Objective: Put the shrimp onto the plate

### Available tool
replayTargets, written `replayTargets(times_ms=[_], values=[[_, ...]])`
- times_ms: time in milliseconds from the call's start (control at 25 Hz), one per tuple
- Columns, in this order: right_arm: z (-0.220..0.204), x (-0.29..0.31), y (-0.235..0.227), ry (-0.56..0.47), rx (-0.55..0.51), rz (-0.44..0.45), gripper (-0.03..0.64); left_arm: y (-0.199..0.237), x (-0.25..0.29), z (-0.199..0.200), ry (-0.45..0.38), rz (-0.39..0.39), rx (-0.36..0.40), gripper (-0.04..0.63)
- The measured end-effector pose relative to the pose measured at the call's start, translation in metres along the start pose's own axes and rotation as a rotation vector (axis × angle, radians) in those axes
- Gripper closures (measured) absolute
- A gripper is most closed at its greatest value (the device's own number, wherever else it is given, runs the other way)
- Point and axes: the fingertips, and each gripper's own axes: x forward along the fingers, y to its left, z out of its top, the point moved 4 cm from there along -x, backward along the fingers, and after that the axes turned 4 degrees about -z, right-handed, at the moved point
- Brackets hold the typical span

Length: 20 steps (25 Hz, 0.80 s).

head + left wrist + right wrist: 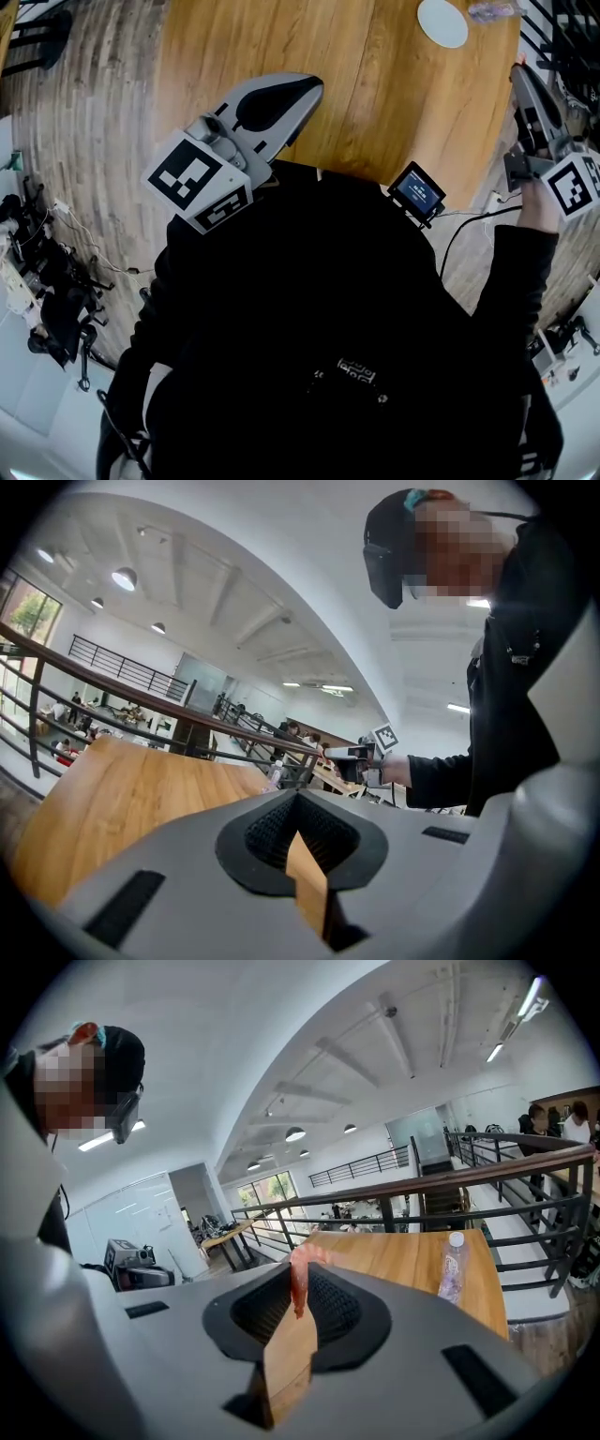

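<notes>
A thin pink shrimp (298, 1283) hangs pinched between the pads of my right gripper (302, 1277), which is shut on it. In the head view that gripper (521, 77) is off the wooden table's (375, 84) right edge. The white plate (442, 21) lies empty at the table's far right. My left gripper (307, 89) reaches over the near edge of the table. Its jaws (298, 799) meet at the tips, with nothing between them. The shrimp does not show in the head view.
A clear plastic bottle (453, 1267) stands near the plate at the table's far corner. A black metal railing (525, 1162) runs behind the table. A small screen device (417, 192) juts from the person's chest. Cables and gear (42, 272) lie on the floor at the left.
</notes>
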Motion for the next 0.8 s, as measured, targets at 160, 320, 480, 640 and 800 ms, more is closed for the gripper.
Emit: replayTargets(times_ms=[160,320,480,640,800], values=[[0.003,0.017,-0.001,0.019,-0.010,0.008,0.551,0.009,-0.009,-0.003,0.008,0.020,-0.013,0.591],[0.003,0.028,-0.009,0.035,-0.020,0.009,0.551,0.014,-0.009,-0.009,0.014,0.035,-0.021,0.591],[-0.001,0.032,-0.018,0.045,-0.029,0.003,0.551,0.012,-0.006,-0.013,0.016,0.038,-0.007,0.591],[-0.011,0.030,-0.029,0.068,-0.021,-0.001,0.551,0.005,-0.006,-0.028,0.055,0.053,-0.002,0.591],[-0.016,0.029,-0.041,0.076,-0.004,0.006,0.551,-0.001,-0.009,-0.033,0.037,0.066,-0.049,0.591]])
